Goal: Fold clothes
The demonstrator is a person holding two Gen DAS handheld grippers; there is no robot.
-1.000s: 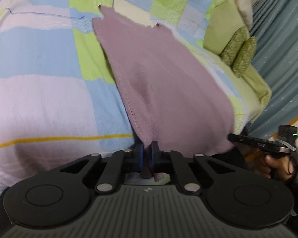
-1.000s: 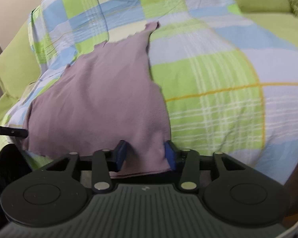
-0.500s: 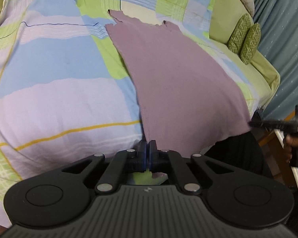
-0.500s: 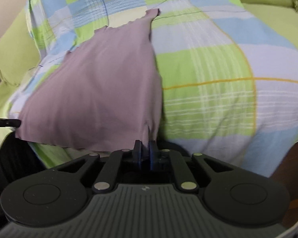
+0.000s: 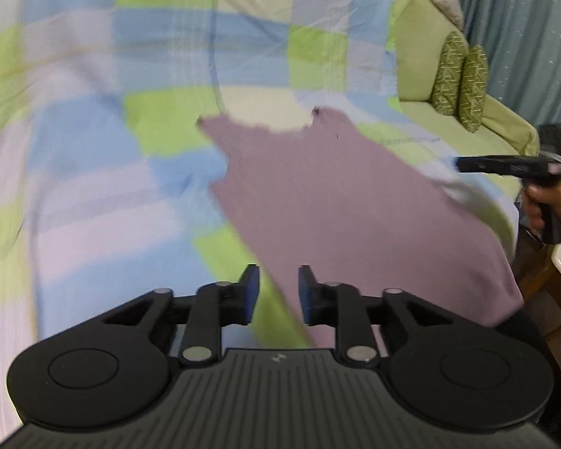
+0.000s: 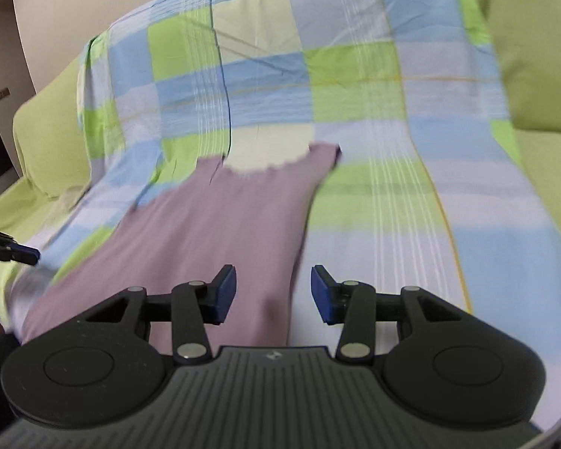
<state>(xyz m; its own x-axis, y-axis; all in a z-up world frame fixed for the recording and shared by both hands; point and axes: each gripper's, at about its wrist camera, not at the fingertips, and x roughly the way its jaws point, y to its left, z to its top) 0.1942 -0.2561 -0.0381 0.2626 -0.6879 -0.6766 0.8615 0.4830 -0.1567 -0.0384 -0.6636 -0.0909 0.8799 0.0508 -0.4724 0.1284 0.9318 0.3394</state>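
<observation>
A mauve sleeveless top [image 5: 340, 202] lies spread flat on the checked bedsheet [image 5: 93, 194], neckline at the far end. It also shows in the right wrist view [image 6: 220, 232]. My left gripper [image 5: 279, 293] is open and empty above the top's near left hem. My right gripper [image 6: 273, 292] is open and empty over the top's near right edge. The right gripper shows from the side in the left wrist view [image 5: 505, 166], and the tip of the left gripper shows in the right wrist view [image 6: 15, 252]. Both views are motion-blurred.
The checked sheet [image 6: 374, 86] covers a green sofa [image 6: 45, 138]. Two green patterned cushions [image 5: 460, 82] stand at the right end of the sofa, before a blue-grey curtain [image 5: 523, 30]. A green cushion [image 6: 535, 56] lies at the right.
Both grippers were shut on the top's near hem corners half a second ago. Both have opened and let go, and moved forward over the top, which now lies flat.
</observation>
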